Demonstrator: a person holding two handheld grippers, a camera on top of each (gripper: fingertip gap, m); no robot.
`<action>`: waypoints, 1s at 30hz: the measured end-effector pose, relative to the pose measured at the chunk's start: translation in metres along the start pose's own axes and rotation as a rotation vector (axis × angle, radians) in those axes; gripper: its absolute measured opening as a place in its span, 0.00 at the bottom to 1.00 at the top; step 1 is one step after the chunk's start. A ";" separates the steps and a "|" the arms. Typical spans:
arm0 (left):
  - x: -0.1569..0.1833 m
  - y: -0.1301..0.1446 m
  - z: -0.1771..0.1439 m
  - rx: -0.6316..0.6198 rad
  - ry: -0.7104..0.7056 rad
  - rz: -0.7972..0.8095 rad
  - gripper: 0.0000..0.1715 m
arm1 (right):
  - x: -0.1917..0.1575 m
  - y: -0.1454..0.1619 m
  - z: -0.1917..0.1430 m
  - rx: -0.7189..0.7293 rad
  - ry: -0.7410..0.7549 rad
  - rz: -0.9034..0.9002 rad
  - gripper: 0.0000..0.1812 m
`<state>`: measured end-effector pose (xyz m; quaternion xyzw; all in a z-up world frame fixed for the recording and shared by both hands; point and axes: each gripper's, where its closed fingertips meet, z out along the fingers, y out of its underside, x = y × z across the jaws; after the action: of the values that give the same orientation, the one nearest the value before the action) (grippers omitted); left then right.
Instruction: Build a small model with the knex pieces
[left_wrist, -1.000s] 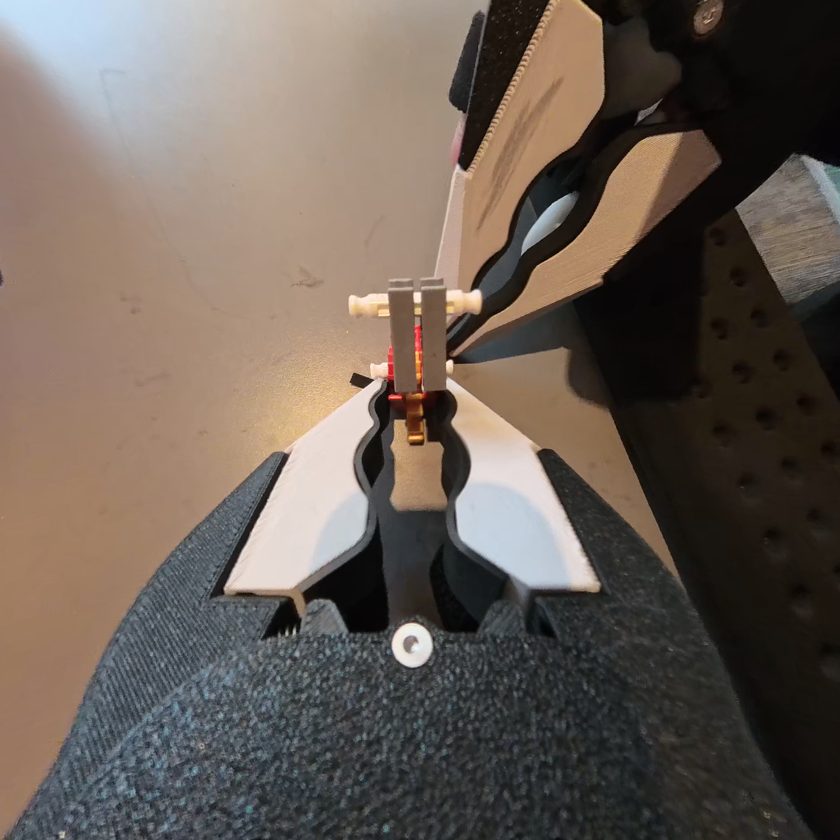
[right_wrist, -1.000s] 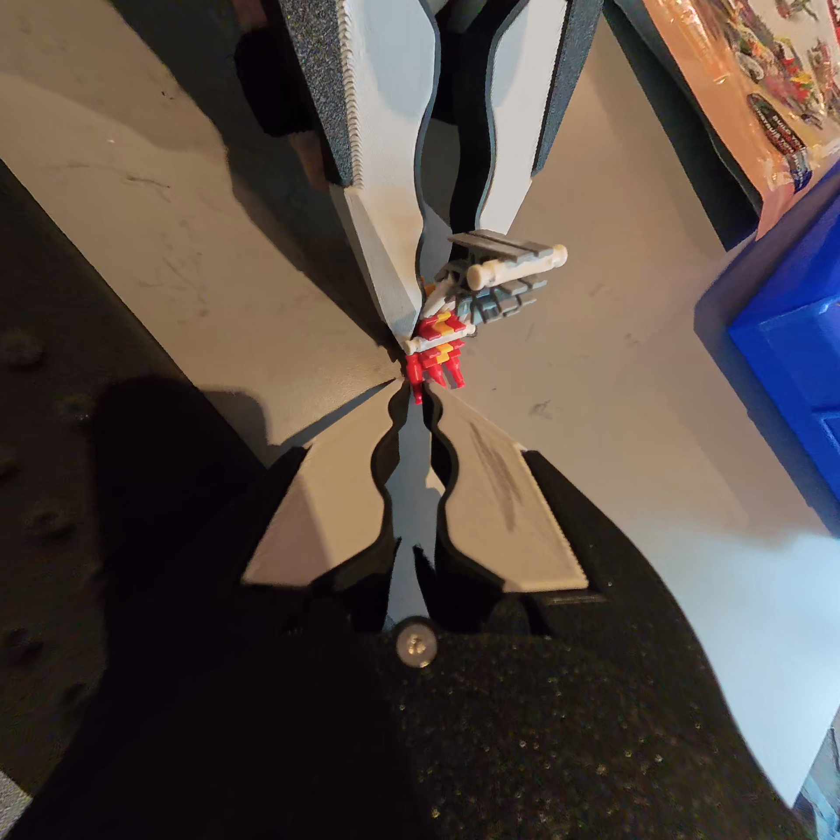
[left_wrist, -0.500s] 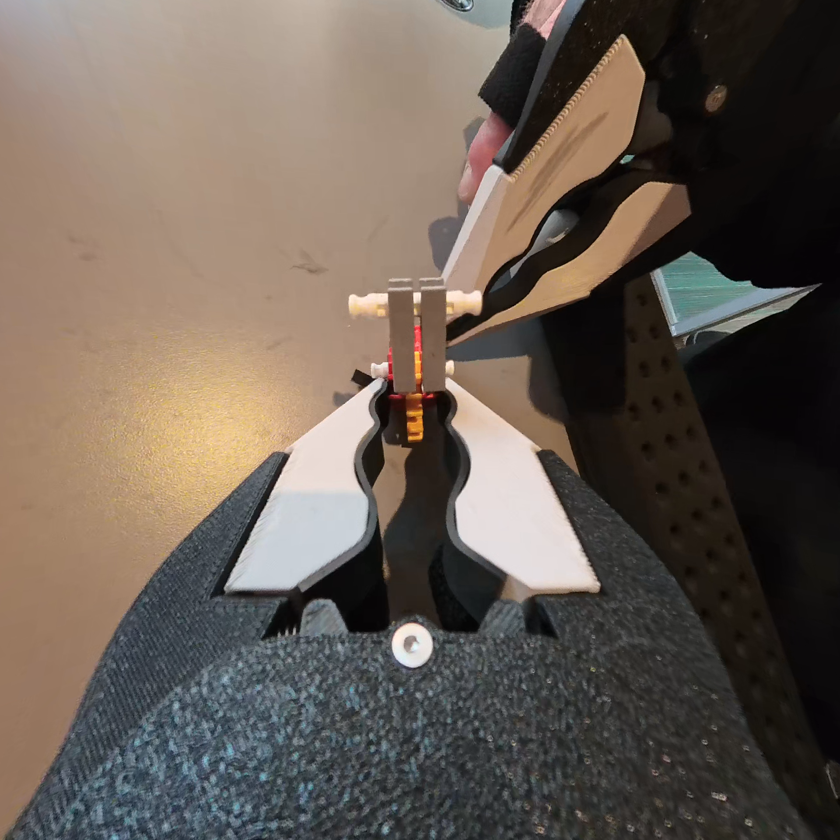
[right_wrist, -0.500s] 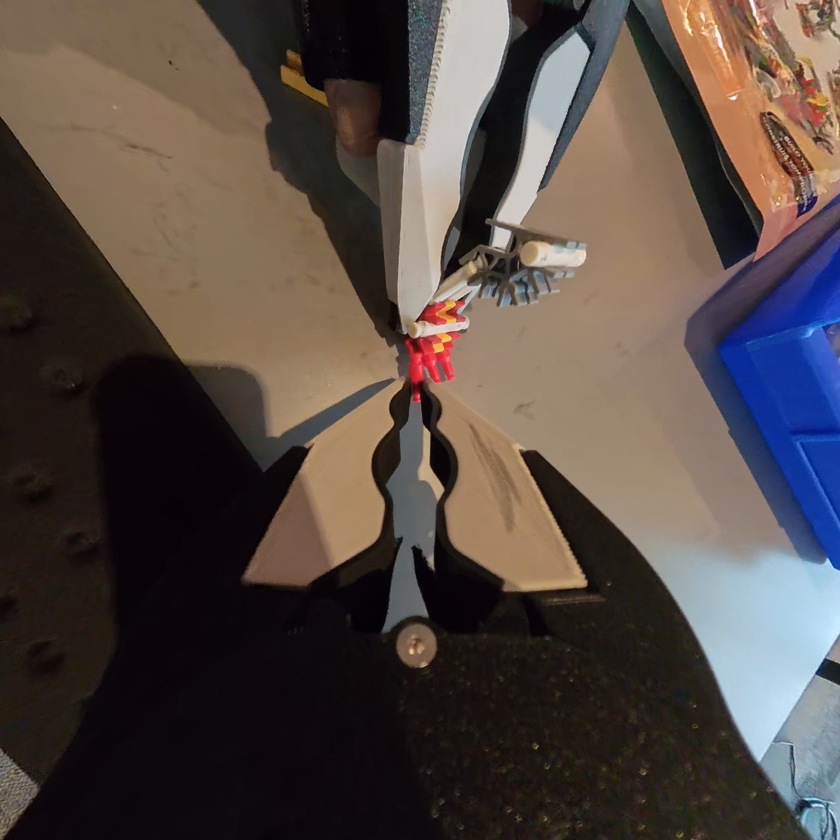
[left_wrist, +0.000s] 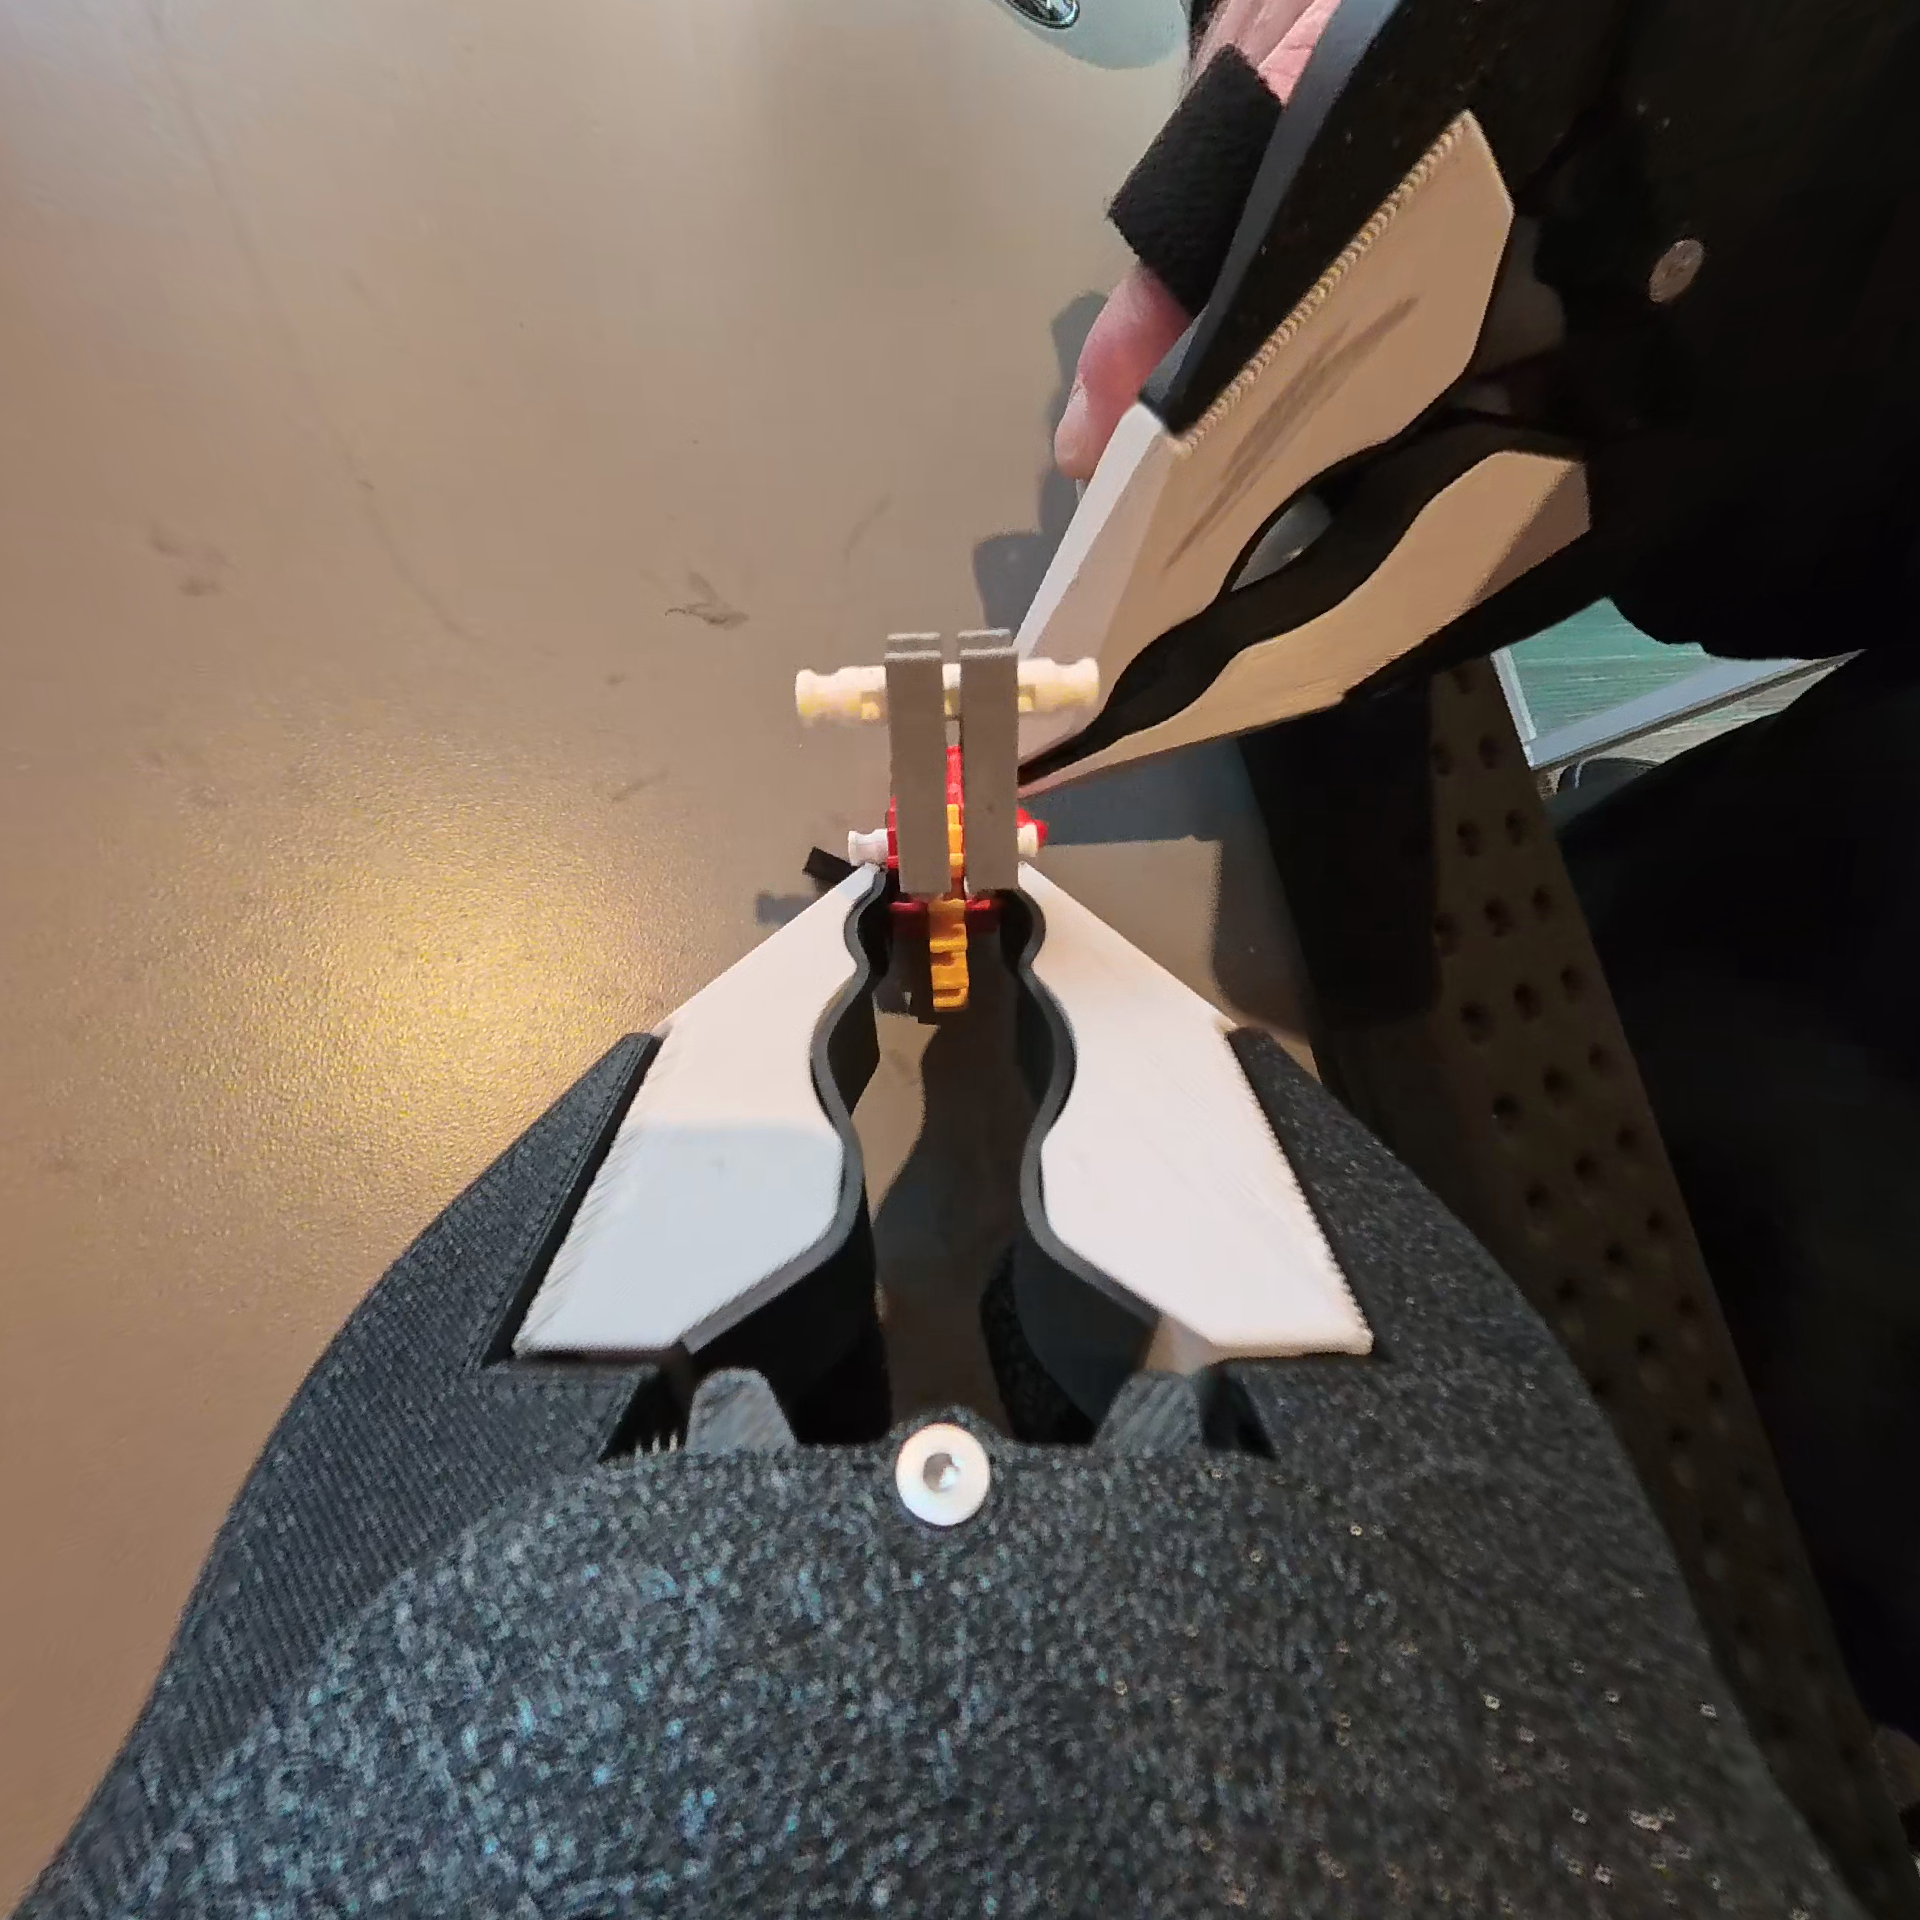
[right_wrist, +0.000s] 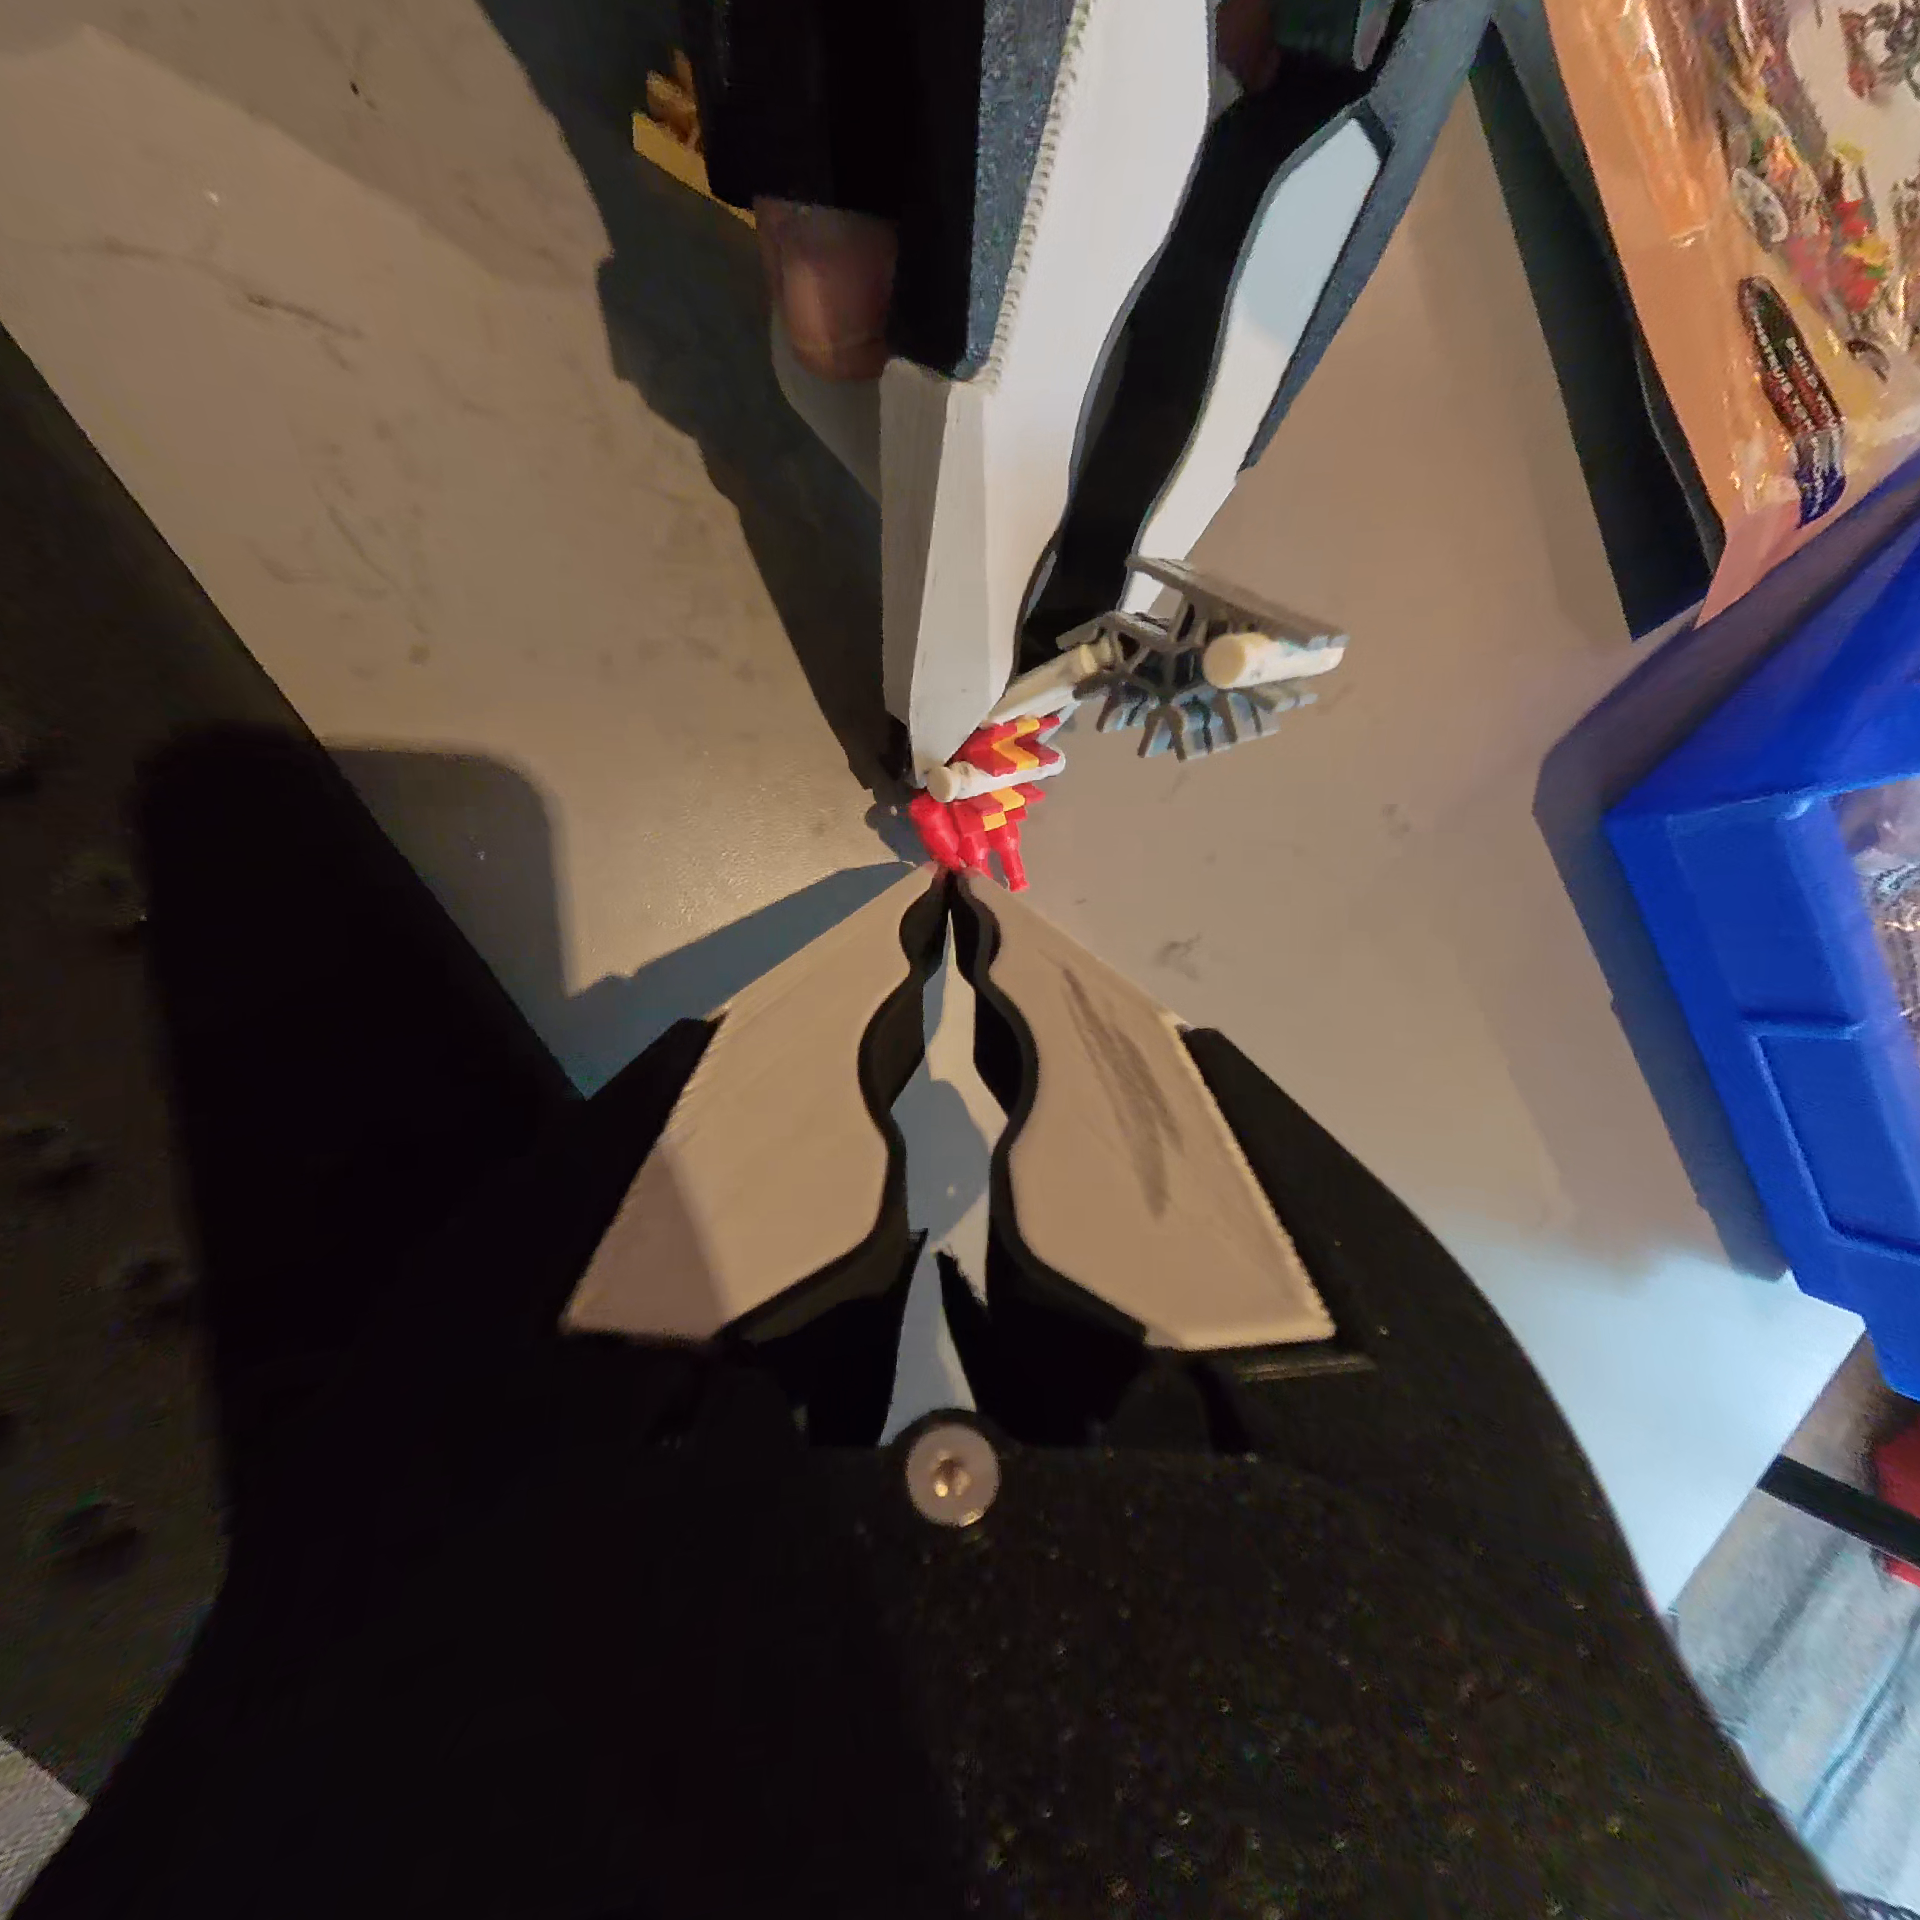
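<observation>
Left gripper (left_wrist: 940, 904) pinches the small brick model (left_wrist: 948, 790), red, yellow and grey with white pins, clear above the worktop (left_wrist: 416, 520). Right gripper (right_wrist: 951, 883), fingers pressed nearly together, nips its red end. A blue bin (right_wrist: 1766, 935) sits at the worktop's edge.

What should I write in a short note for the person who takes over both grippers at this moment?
Left gripper: shut on the small brick model, at its red and yellow middle. The grey bars and a white rod stick out past the tips.
Right gripper: shut on the red pronged end of the same model, facing the left one.
Model: held between both grippers over the table. Whether it touches the table cannot be told.
Nearby: a blue bin and a printed packet to the right, and a black perforated board beside the table.
</observation>
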<state>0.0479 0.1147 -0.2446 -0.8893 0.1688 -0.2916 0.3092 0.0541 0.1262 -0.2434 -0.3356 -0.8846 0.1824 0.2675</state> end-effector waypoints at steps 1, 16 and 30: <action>0.000 0.000 0.000 0.000 -0.002 0.002 0.10 | 0.000 0.000 0.000 -0.007 0.007 -0.010 0.00; -0.001 0.000 -0.002 -0.002 0.000 -0.017 0.10 | -0.006 0.000 0.000 0.049 0.021 0.065 0.01; -0.011 0.005 -0.013 -0.022 -0.067 0.016 0.10 | -0.019 -0.014 0.008 0.134 -0.135 -0.024 0.04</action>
<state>0.0309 0.1102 -0.2446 -0.9005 0.1685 -0.2576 0.3072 0.0540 0.1019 -0.2492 -0.2933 -0.8904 0.2602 0.2310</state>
